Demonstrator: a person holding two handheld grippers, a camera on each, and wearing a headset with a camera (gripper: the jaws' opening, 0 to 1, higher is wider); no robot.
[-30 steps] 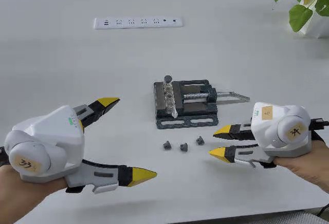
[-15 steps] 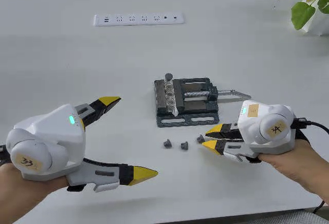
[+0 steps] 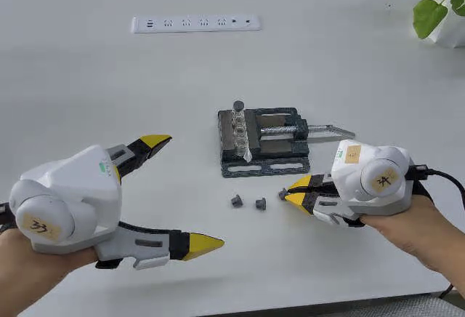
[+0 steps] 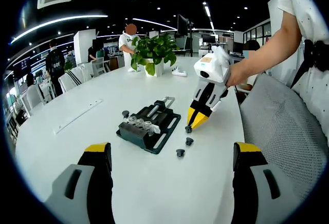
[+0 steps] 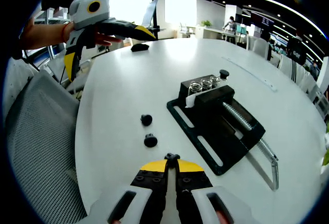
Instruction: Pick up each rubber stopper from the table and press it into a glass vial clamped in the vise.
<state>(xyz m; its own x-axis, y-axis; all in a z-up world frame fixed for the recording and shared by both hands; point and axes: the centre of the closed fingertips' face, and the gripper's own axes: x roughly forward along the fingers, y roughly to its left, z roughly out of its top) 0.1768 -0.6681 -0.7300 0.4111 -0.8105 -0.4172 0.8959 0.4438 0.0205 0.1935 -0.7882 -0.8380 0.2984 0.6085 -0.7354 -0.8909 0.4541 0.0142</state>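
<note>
Pinching one rubber stopper (image 5: 172, 157) at its yellow tips, the right gripper (image 3: 290, 191) has its jaws nearly together, low over the table (image 3: 109, 84). Just left of the tips: two loose stoppers (image 3: 236, 201), apart from each other. Beyond the tips: the vise (image 3: 276, 150), with glass vials (image 3: 239, 131) upright in a row between its jaws. A further stopper (image 3: 238, 105) sits at the row's far end. Left gripper (image 3: 192, 191) is well to the left, jaws spread wide, holding nothing.
</note>
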